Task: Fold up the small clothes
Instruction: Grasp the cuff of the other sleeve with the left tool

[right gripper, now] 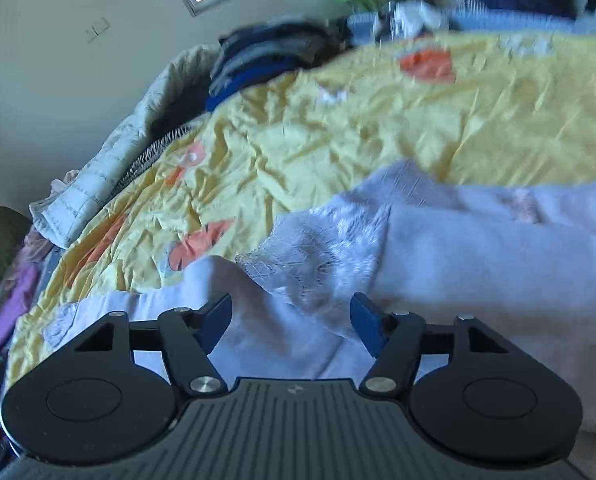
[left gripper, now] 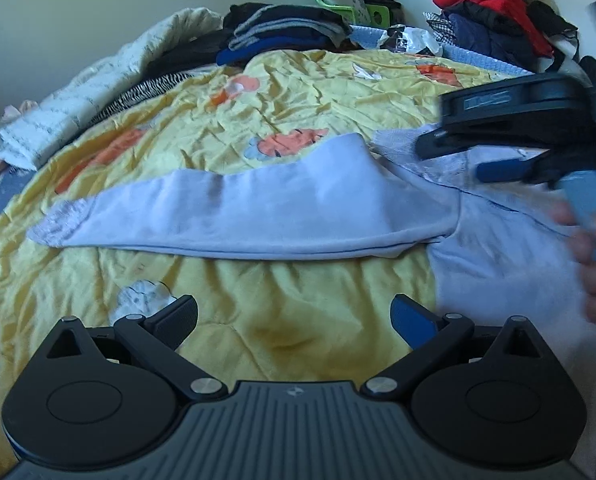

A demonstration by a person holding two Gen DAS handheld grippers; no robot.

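Two tools point(left gripper: 294, 316) point(right gripper: 291, 322) apart above pale garment point(left gripper: 258, 212) on bed point(left gripper: 298, 92); probably best pinching sleeve cuff point(left gripper: 58, 224) squarely.

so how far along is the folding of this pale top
Early. Done: the pale top is spread on the yellow quilt, one sleeve laid out straight; a folded stack sits at the far end. In hand: nothing; the left gripper is open over bare quilt, the right gripper open over the lace edge. Left: the folds themselves, none clearly made yet.
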